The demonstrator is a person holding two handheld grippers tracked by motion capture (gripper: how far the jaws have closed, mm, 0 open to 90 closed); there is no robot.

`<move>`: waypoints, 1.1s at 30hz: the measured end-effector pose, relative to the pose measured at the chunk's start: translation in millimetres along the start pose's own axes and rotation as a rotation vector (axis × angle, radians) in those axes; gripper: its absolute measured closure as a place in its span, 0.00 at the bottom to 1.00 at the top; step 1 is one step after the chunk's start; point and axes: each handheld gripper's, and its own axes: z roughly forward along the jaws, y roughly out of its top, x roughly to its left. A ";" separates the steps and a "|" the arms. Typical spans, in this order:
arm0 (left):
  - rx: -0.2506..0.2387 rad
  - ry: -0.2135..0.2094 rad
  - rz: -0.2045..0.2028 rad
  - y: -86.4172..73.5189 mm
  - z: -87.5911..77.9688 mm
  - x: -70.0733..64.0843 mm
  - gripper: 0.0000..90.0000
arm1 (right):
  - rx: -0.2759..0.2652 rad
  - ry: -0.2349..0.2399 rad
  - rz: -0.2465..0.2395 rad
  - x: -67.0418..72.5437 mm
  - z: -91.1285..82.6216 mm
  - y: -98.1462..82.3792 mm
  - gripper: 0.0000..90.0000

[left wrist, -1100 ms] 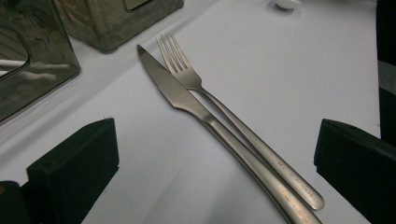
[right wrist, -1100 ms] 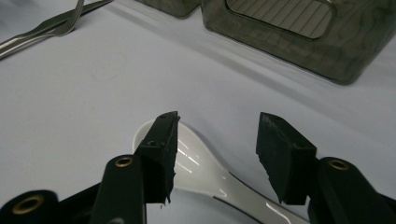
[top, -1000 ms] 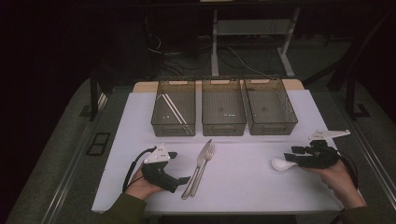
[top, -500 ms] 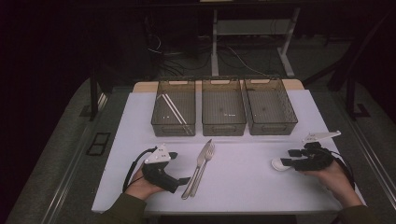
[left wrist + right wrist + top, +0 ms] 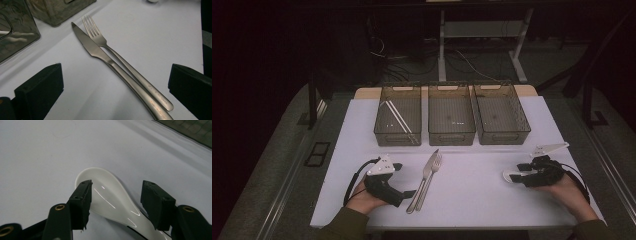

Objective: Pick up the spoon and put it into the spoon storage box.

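Observation:
A white ceramic spoon (image 5: pixel 510 175) (image 5: pixel 110 195) lies on the white table cover at the right. My right gripper (image 5: pixel 523 174) (image 5: pixel 116 192) is low over it, and its jaws have just been opening. They straddle the spoon's bowl, with a gap at the right pad. A steel knife (image 5: pixel 426 172) (image 5: pixel 92 48) and fork (image 5: pixel 435 162) (image 5: pixel 100 38) lie side by side at the centre left. My left gripper (image 5: pixel 406 179) (image 5: pixel 115 72) rests beside them, open, its jaws wide on either side of the handles without touching them.
Three clear grey bins stand in a row at the back: left bin (image 5: pixel 397 142) with thin white sticks (image 5: pixel 396 116) in it, middle bin (image 5: pixel 452 142), right bin (image 5: pixel 504 141). The white cover (image 5: pixel 472 200) ends near the person's forearms.
The right gripper has shifted a little toward the near edge and settled lower around the spoon. The left gripper, knife and fork have not moved.

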 end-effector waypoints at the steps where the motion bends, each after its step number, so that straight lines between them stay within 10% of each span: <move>1: 0.000 0.000 -0.002 -0.1 0.2 -0.2 0.00 | 0.002 -0.002 -0.003 0.4 0.6 -0.2 0.46; 33: 0.001 -0.002 -0.004 0.1 0.1 -1.3 0.00 | 0.082 0.011 -0.216 9.0 -3.4 -8.3 0.71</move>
